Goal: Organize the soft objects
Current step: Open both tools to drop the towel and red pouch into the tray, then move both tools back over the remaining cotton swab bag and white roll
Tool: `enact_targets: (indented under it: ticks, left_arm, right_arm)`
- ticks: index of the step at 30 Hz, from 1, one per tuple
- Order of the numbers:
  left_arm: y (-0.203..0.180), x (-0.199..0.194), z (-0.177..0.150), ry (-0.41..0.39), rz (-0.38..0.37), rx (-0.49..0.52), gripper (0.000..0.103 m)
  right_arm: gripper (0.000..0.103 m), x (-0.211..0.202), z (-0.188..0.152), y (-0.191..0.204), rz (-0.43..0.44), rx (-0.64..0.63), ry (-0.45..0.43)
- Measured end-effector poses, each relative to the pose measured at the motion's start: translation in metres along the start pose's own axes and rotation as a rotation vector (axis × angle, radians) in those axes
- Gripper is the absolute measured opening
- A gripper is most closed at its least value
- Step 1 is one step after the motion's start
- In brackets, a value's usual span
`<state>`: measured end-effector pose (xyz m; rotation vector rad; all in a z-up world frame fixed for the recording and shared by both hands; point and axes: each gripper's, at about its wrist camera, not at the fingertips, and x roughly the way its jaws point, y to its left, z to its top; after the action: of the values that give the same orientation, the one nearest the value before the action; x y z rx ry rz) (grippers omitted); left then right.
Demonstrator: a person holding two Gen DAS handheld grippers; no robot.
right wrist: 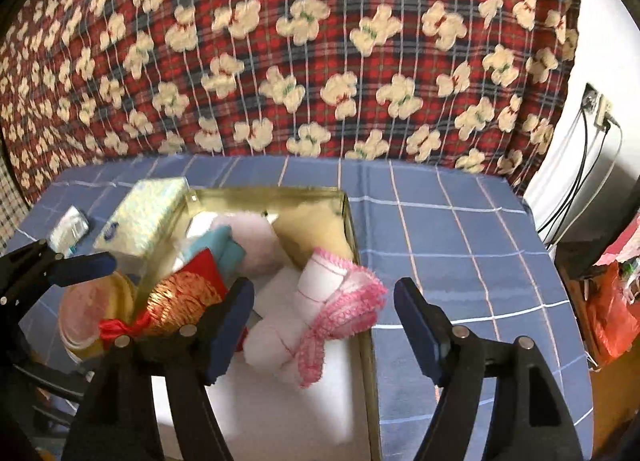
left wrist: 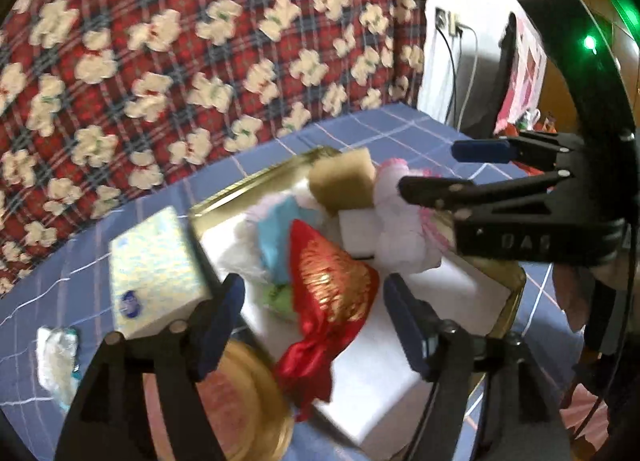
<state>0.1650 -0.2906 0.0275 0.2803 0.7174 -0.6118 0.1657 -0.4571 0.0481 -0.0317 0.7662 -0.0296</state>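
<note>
Left gripper (left wrist: pixel 314 315) fingers wide around red gold-patterned pouch (left wrist: pixel 328 285) without touching, right gripper (right wrist: pixel 324 321) wide, pink-edged white cloth (right wrist: pixel 328 301) between fingers in gold tin (right wrist: pixel 348 221), both unheld

Red-gold pouch (left wrist: pixel 332 285); pink-trimmed white cloth (right wrist: pixel 336 301); gold tin (right wrist: pixel 348 221); blue-checked tablecloth (right wrist: pixel 440 229).
</note>
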Motion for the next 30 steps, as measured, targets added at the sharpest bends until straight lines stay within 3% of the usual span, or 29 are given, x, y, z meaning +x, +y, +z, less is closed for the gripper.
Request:
enact_targets:
  ticks: [4,7,11,15,18,20,23,27,30]
  left_arm:
    - [0.027,-0.027,-0.007,-0.072,0.046,-0.058,0.073]
    - [0.053,-0.045,-0.016,-0.128,0.13,-0.094,0.075]
    - [0.105,-0.062,-0.034,-0.179,0.279,-0.141,0.089]
    - [0.181,-0.066,-0.057,-0.158,0.428,-0.264,0.088]
    - [0.238,-0.066,-0.076,-0.128,0.488,-0.389,0.088]
    - [0.261,-0.061,-0.088,-0.092,0.541,-0.414,0.089]
    - [0.292,-0.058,-0.106,-0.072,0.568,-0.471,0.088]
    - [0.319,-0.059,-0.13,-0.088,0.536,-0.565,0.089]
    - [0.339,-0.053,-0.144,-0.016,0.532,-0.651,0.089]
  right_arm:
    - [0.074,-0.01,0.005,0.01,0.005,0.03,-0.058]
    - [0.074,-0.019,0.006,0.024,0.048,0.052,-0.118]
    - [0.074,-0.029,0.009,0.059,0.162,0.076,-0.182]
    - [0.074,-0.024,0.012,0.12,0.283,0.054,-0.195]
    - [0.074,-0.013,0.013,0.175,0.341,0.002,-0.162]
    - [0.074,-0.005,0.012,0.208,0.379,-0.023,-0.135]
    - [0.074,0.011,0.011,0.258,0.392,-0.061,-0.105]
    - [0.074,0.044,0.014,0.308,0.396,-0.064,-0.041]
    - [0.074,0.067,0.016,0.33,0.372,-0.052,-0.008]
